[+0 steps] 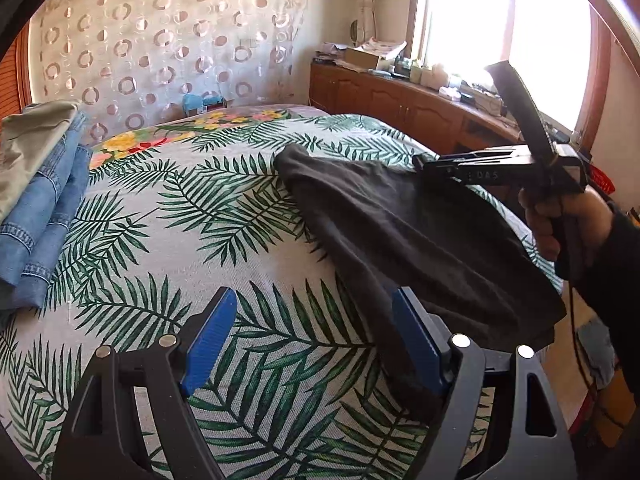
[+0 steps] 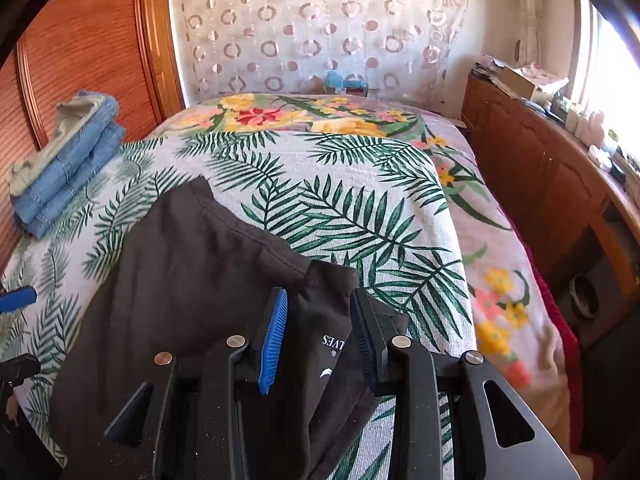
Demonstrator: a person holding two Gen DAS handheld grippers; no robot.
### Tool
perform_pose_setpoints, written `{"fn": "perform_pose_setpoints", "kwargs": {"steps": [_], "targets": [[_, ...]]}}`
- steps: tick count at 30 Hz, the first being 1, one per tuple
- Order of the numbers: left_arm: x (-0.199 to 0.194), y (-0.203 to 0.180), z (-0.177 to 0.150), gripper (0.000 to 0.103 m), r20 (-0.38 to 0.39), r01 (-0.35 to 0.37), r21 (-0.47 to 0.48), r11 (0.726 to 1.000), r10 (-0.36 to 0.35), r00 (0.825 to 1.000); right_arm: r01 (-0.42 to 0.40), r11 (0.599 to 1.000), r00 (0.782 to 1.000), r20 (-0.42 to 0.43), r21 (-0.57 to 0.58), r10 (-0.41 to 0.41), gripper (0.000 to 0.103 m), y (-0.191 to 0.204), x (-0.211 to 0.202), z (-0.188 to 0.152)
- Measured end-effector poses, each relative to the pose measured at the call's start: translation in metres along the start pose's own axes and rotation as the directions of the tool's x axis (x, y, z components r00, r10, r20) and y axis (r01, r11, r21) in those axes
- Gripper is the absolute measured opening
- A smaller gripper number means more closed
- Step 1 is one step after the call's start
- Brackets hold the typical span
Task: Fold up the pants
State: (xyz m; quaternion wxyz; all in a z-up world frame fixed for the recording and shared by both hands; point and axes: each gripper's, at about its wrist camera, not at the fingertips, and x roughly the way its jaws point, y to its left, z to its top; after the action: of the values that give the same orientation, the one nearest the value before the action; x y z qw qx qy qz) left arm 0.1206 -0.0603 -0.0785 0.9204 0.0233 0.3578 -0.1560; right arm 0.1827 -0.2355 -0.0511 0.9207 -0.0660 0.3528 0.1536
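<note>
Dark grey pants (image 1: 400, 232) lie across the right side of the bed; in the right wrist view they (image 2: 180, 264) spread over the near left. My left gripper (image 1: 316, 316) is open and empty, its right pad (image 1: 416, 344) at the pants' near edge. My right gripper (image 2: 320, 312) grips a raised fold of the pants bearing white lettering (image 2: 334, 344). In the left wrist view it (image 1: 424, 162) is held by a hand over the pants' far right edge.
The bed has a palm-leaf cover (image 1: 200, 220). Folded blue jeans and a khaki garment (image 1: 40, 200) are stacked at the left, also in the right wrist view (image 2: 68, 160). A wooden cabinet (image 1: 400, 108) with clutter stands right, under a bright window.
</note>
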Motion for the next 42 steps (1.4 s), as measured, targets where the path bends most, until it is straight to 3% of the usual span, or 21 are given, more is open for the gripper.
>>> {"fn": "perform_pose_setpoints", "kwargs": {"steps": [1,2,5,7,13,19,23,27,30,31,42], "targets": [[0.001,0.000,0.000,0.081,-0.003,-0.002,0.000,1.000,0.002,1.000,0.003,1.000,1.000,-0.002,-0.007,-0.003,0.019,-0.001,0.001,-0.001],[0.003,0.001,-0.001,0.081,-0.008,-0.001,-0.003,1.000,0.001,1.000,0.001,1.000,1.000,-0.007,-0.008,-0.001,0.012,-0.003,0.002,-0.001],[0.005,0.001,-0.003,0.081,-0.013,-0.002,-0.005,1.000,0.002,1.000,0.019,1.000,1.000,-0.002,0.012,-0.019,0.005,-0.014,0.002,-0.003],[0.006,0.002,-0.003,0.081,-0.016,-0.004,-0.004,1.000,0.004,1.000,0.048,0.998,0.999,0.006,0.040,-0.048,0.004,-0.024,0.000,-0.004],[0.005,0.000,-0.004,0.081,-0.020,-0.010,-0.005,1.000,0.010,1.000,0.034,0.993,0.999,0.018,0.111,-0.036,0.004,-0.045,-0.010,-0.010],[0.008,-0.001,-0.006,0.081,-0.025,-0.010,-0.001,1.000,0.010,1.000,0.068,0.992,0.995,0.066,0.110,-0.075,0.005,-0.039,-0.032,-0.012],[0.004,-0.003,-0.007,0.081,-0.018,-0.005,-0.004,1.000,0.005,1.000,0.030,0.993,0.996,0.080,0.116,-0.040,0.005,-0.030,-0.044,-0.022],[-0.002,-0.005,-0.009,0.081,-0.017,0.003,-0.003,1.000,-0.003,1.000,0.002,0.994,0.995,0.096,0.112,-0.013,0.011,-0.019,-0.060,-0.044],[-0.009,-0.009,-0.010,0.081,-0.008,0.007,0.013,1.000,-0.006,1.000,-0.014,0.993,0.995,0.098,0.118,0.003,0.032,-0.010,-0.072,-0.066],[-0.011,-0.010,-0.010,0.081,-0.004,0.009,0.017,1.000,-0.009,1.000,-0.023,0.992,0.995,0.103,0.123,0.010,0.035,-0.009,-0.078,-0.074],[-0.022,-0.020,-0.021,0.081,-0.037,0.071,0.044,0.997,-0.070,0.997,-0.056,0.991,0.995,0.087,0.119,0.046,0.035,0.015,-0.121,-0.123]]}}
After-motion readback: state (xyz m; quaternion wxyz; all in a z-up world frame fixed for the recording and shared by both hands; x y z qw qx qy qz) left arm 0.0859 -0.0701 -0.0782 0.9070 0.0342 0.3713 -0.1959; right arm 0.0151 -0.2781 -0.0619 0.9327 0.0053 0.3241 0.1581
